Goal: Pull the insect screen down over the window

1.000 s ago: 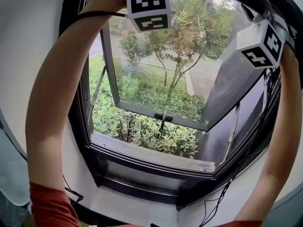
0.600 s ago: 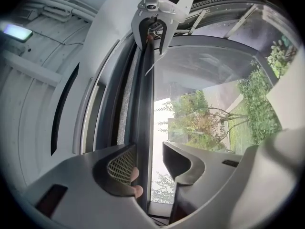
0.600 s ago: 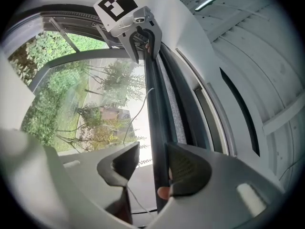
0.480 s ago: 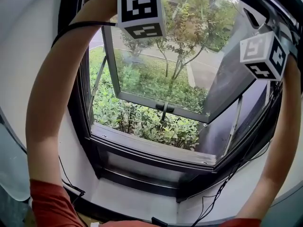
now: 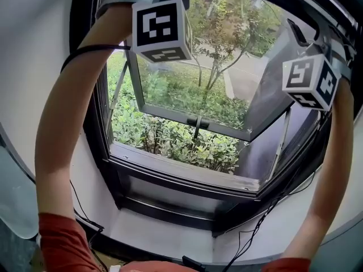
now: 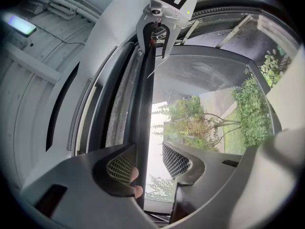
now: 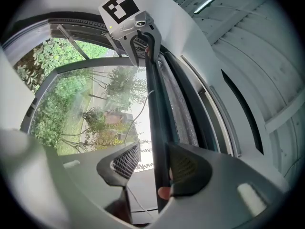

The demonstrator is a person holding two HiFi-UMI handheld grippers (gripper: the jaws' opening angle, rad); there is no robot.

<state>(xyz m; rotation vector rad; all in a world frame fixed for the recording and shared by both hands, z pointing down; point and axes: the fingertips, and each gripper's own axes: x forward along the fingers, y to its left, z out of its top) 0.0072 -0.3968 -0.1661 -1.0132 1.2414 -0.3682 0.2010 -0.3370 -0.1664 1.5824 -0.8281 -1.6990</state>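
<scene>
An indoor room with white walls (image 5: 34,67), its open window (image 5: 170,113) facing garden shrubs (image 5: 170,146) and a road (image 5: 241,86).

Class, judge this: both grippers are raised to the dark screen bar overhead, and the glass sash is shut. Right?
No. The head view shows the glass sash swung open outward, not shut. The left gripper and right gripper are raised to the dark screen bar overhead.

Green garden outside, pale room within.
Low leafy shrubs (image 5: 170,146) cover the ground, and a thin-trunked tree (image 5: 218,50) rises behind them beside a pale paved path (image 5: 241,89). Indoors, black cables (image 5: 252,237) trail over a white ledge near the white wall (image 5: 34,55), and a ceiling lamp (image 6: 19,24) glows beside pale pipes (image 6: 62,1).
</scene>
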